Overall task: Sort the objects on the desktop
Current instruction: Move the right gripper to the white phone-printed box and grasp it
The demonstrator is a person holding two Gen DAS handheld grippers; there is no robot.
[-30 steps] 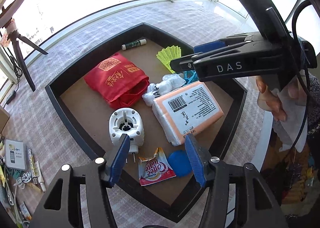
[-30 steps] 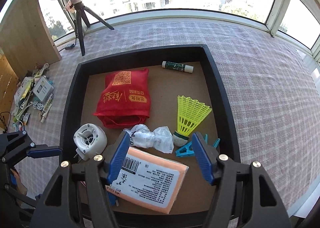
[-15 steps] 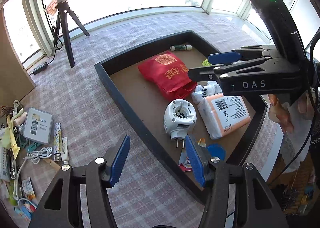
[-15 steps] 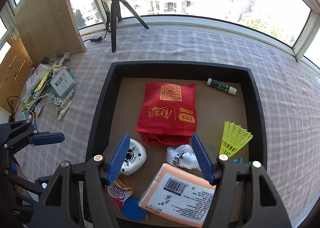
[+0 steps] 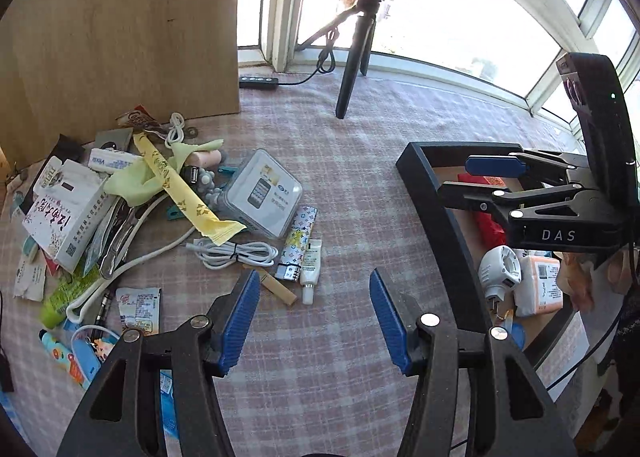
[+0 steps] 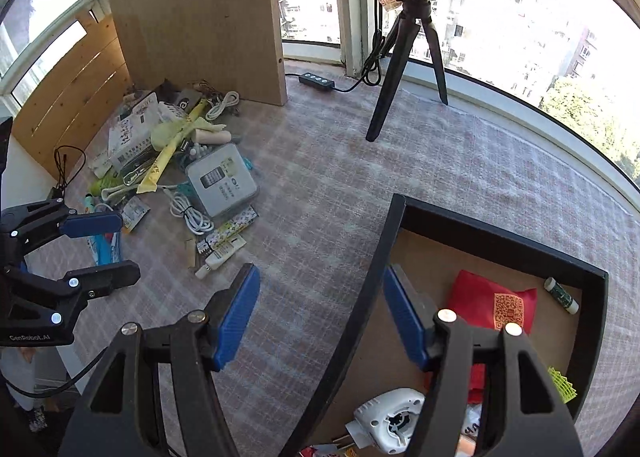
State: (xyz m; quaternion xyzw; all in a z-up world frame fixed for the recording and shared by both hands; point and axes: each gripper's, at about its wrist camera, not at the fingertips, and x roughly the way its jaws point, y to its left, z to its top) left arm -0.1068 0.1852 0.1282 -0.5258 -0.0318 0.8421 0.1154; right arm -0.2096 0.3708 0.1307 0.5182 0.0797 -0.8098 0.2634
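A heap of small objects lies on the checked cloth at the left: a white phone-picture box (image 5: 262, 193) (image 6: 220, 185), a coiled white cable (image 5: 236, 253), a small white tube (image 5: 310, 269), a wooden clothespin (image 5: 276, 289). My left gripper (image 5: 314, 317) (image 6: 108, 251) hangs open over bare cloth just right of the heap, holding nothing. My right gripper (image 6: 320, 317) (image 5: 472, 179) is open and empty above the left wall of the black tray (image 6: 372, 277) (image 5: 440, 217). The tray holds a red bag (image 6: 492, 305), a glue stick (image 6: 562, 295), a white plug-in device (image 6: 390, 421) and a yellow shuttlecock (image 6: 562, 385).
A ring-light tripod (image 5: 354, 57) (image 6: 404, 69) stands on the cloth near the window. A wooden board (image 5: 120, 25) rises behind the heap, with a black power strip (image 6: 316, 81) beside it. A person's hand (image 5: 576, 281) shows at the right edge.
Both grippers have swung left, from above the tray's contents to the cloth and the heap of objects. Their jaws kept the same width and stayed empty.
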